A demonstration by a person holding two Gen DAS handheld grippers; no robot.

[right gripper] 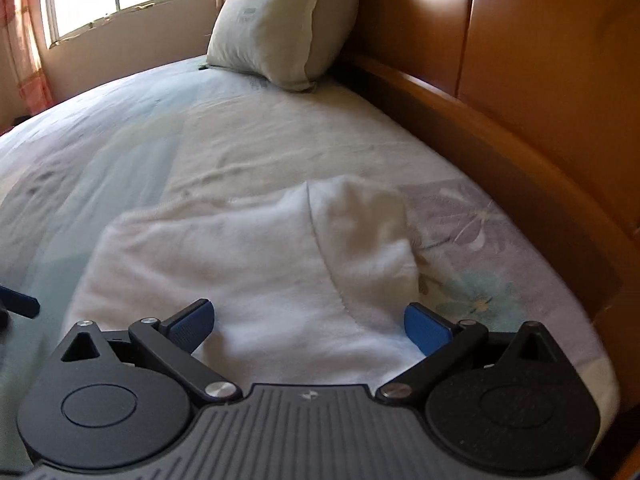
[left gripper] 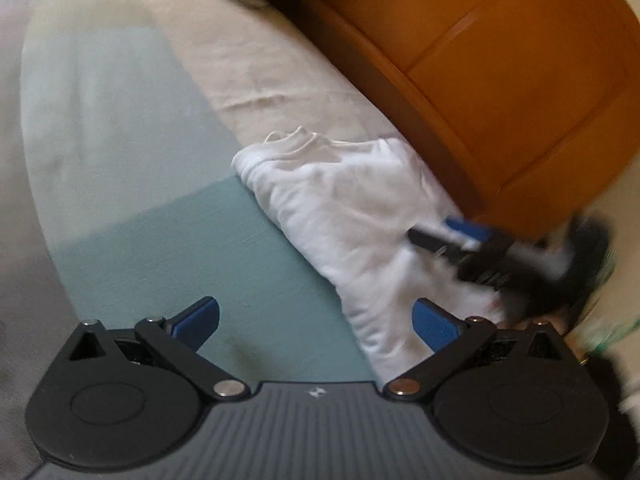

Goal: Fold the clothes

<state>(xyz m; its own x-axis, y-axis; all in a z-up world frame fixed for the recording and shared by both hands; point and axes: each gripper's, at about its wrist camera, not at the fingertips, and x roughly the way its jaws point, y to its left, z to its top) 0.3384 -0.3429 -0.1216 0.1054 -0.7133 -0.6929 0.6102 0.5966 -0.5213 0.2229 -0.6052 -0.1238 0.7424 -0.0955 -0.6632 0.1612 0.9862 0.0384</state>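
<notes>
The white garment [right gripper: 248, 264] lay folded on the bed [right gripper: 168, 140] beside the wooden frame [right gripper: 520, 152]. Left gripper [left gripper: 316, 322] and right gripper [right gripper: 308, 322] hovered over it, fingers apart, holding nothing, apparently to smooth or regrip it.

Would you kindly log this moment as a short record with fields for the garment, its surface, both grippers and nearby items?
garment: white garment, folded into a compact bundle
surface: bed sheet, floral patch on the headboard side
left gripper: open, empty, beside the garment's edge
right gripper: open, empty, over the garment
nearby: pillow against the wooden headboard
</notes>
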